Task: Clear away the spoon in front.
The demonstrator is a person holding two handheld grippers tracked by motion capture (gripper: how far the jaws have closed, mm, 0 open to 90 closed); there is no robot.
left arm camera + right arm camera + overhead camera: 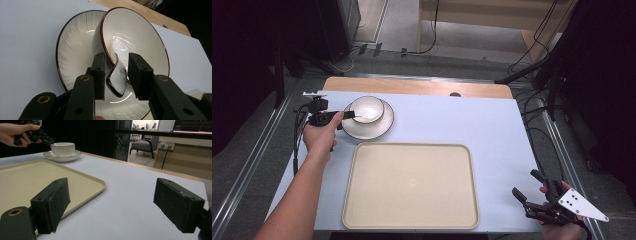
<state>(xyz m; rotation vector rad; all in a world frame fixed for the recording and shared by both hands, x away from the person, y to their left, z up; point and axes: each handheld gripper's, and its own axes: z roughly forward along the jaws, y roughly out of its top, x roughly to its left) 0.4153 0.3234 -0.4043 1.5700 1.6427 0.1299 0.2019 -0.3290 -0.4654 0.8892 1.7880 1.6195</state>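
A white bowl [367,108] with a dark rim stands on a matching plate [379,127] at the back left of the table. A white spoon [116,80] lies in the bowl [140,40], its handle sticking out over the rim. My left gripper [349,116] is at that rim. Its jaws straddle the spoon handle with narrow gaps on both sides, so it is open [116,75]. My right gripper [524,182] hovers open near the table's front right corner with nothing between its fingers [112,202].
A large beige tray [412,185] lies in the middle front of the blue-white table, and its near corner [100,186] is just left of the right gripper. Bare wood runs along the table's far edge [417,86]. Cables lie on the floor around it.
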